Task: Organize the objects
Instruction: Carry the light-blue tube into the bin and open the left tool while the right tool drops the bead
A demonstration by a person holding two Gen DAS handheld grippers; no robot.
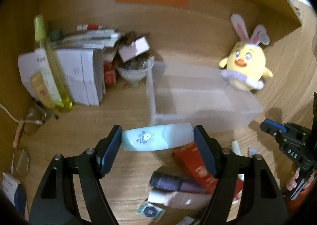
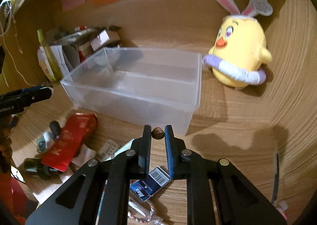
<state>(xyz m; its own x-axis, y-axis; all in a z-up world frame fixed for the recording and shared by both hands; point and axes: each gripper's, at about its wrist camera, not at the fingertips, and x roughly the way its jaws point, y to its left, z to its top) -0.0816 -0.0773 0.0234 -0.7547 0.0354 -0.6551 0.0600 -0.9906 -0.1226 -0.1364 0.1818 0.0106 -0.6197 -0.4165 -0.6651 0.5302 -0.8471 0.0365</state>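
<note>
Left wrist view, far left: leaning yellow-green bottle [image 1: 48,66] against white boxes [image 1: 79,74], eyeglasses [image 1: 29,122] and a cord on the wooden worktop [image 1: 122,114] in front. Next, a funnel [image 1: 134,74] under a small pale box, just beside the left wall of the clear plastic bin [image 1: 198,106]. Centre foreground: left gripper [image 1: 157,138] clamped on a pale blue container [image 1: 156,139] with a cloud print, held lengthwise between the pads, hanging just short of the bin's near rim. Below it, a red packet [image 1: 196,167] and a dark thread spool [image 1: 168,182] crowding the worktop. Bare wood between eyeglasses and gripper. Far right: yellow chick plush [image 1: 245,64] with bunny ears behind the bin's right corner, other gripper at the edge.

Right wrist view, left: same red packet [image 2: 69,141] among clutter, near the bin's [image 2: 138,84] front left corner. Centre: bin open-topped, nothing visible inside. Right gripper [image 2: 158,133] narrow, pinching a small brown nut-like object [image 2: 158,133], just before the bin's near right corner. Blue carton [image 2: 150,183] under the fingers. Right: bare worktop [image 2: 227,118] between bin and side wall, plush [image 2: 239,50] standing close beside the bin's far right corner.
</note>
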